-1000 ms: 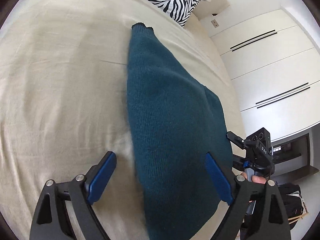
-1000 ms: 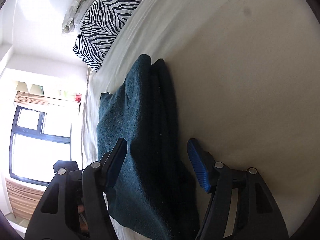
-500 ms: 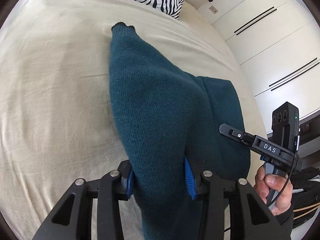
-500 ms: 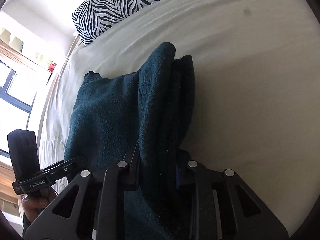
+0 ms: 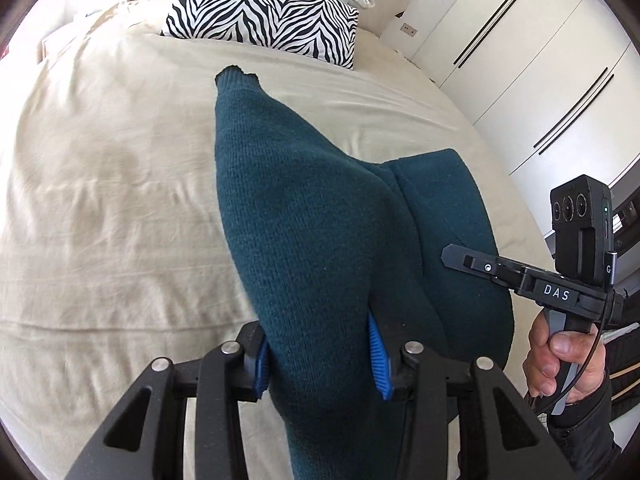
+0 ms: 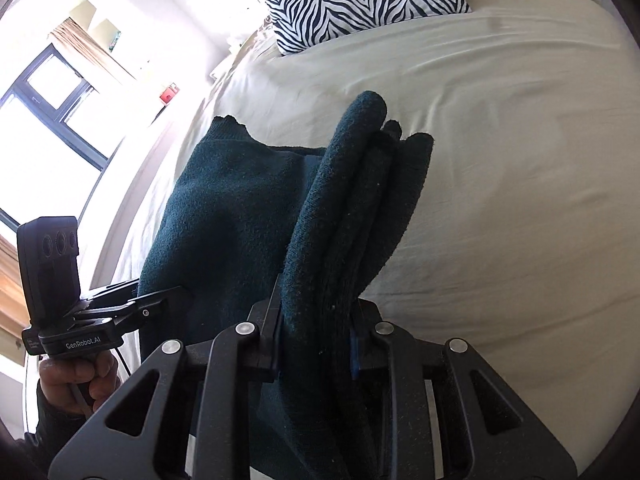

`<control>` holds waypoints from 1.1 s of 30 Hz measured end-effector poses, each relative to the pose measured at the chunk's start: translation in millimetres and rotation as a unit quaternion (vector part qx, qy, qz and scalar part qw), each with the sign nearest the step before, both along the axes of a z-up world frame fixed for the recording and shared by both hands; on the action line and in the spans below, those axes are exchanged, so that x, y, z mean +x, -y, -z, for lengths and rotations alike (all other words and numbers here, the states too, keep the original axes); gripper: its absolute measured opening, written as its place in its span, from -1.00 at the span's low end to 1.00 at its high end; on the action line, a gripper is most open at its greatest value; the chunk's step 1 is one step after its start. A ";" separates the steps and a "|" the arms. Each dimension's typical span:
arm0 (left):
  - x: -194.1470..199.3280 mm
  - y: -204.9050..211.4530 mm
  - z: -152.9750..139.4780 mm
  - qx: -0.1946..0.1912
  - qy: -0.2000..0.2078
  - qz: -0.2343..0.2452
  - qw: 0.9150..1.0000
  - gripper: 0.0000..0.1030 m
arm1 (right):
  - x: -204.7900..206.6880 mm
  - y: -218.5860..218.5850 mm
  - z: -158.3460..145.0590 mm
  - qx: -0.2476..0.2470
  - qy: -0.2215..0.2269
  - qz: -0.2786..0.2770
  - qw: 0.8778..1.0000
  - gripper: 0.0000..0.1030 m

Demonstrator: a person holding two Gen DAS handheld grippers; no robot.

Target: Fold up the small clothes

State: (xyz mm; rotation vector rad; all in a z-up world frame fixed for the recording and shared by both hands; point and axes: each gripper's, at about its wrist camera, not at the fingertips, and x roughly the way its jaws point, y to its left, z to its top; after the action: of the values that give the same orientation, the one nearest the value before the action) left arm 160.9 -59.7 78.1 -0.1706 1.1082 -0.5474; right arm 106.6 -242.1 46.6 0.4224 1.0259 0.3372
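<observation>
Between both claws hung a teal knitted sweater (image 5: 304, 216): the left claw (image 5: 320, 356) clamped one bunched edge, the right claw (image 6: 316, 336) pinched thick folded layers, above the cream bed (image 5: 104, 184).

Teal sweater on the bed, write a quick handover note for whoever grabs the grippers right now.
Left gripper: shut on the teal sweater, near edge bunched between its pads.
Right gripper: shut on the sweater's other side, several layers pinched.
The near end is lifted off the beige bed; the far end rests toward the zebra pillow.
Done: both grips set.
Left: probably carry the fold over, lay flat, release.
</observation>
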 end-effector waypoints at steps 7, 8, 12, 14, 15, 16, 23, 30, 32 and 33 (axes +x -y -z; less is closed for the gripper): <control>-31.2 -44.8 48.7 0.004 -0.045 -0.021 0.999 -0.13 | -26.6 -35.7 47.7 0.043 -0.047 -0.002 0.998 -0.57; -32.6 -49.6 61.0 0.009 -0.056 -0.028 0.998 -0.11 | -24.0 -35.2 62.0 0.051 -0.064 0.008 0.997 -0.56; -40.4 -57.4 78.6 -0.008 -0.058 -0.046 0.997 0.02 | -39.2 -11.2 106.0 0.139 -0.097 0.057 0.984 -0.50; -44.5 -58.1 76.8 -0.002 -0.053 -0.047 0.997 0.05 | -43.0 -7.4 108.9 0.161 -0.094 0.063 0.981 -0.50; -45.6 -58.3 76.9 -0.001 -0.053 -0.049 0.997 0.07 | -42.9 -8.4 108.0 0.156 -0.091 0.061 0.982 -0.49; -43.7 -58.0 77.8 -0.002 -0.054 -0.051 0.997 0.12 | -43.0 -9.8 106.6 0.153 -0.089 0.060 0.982 -0.49; -47.7 -59.9 77.0 -0.011 -0.045 -0.072 0.996 0.36 | -30.0 -4.1 109.5 0.169 -0.085 0.077 0.979 -0.34; -92.7 -74.4 34.3 0.003 0.050 -0.104 0.993 0.55 | -82.8 23.5 65.8 0.117 -0.009 0.148 0.982 -0.07; -111.5 -73.4 15.6 0.015 0.100 -0.109 0.989 0.72 | -103.2 23.1 48.0 0.082 0.024 0.161 0.983 -0.07; -121.7 -72.0 5.3 0.020 0.127 -0.111 0.985 0.81 | -112.9 20.2 37.5 0.059 0.044 0.166 0.983 -0.07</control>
State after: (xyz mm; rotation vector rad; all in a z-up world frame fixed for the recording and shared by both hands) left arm 39.1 12.3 72.8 -0.1818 0.8384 -0.3360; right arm -6.3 -262.4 9.1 0.6693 0.8340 0.1154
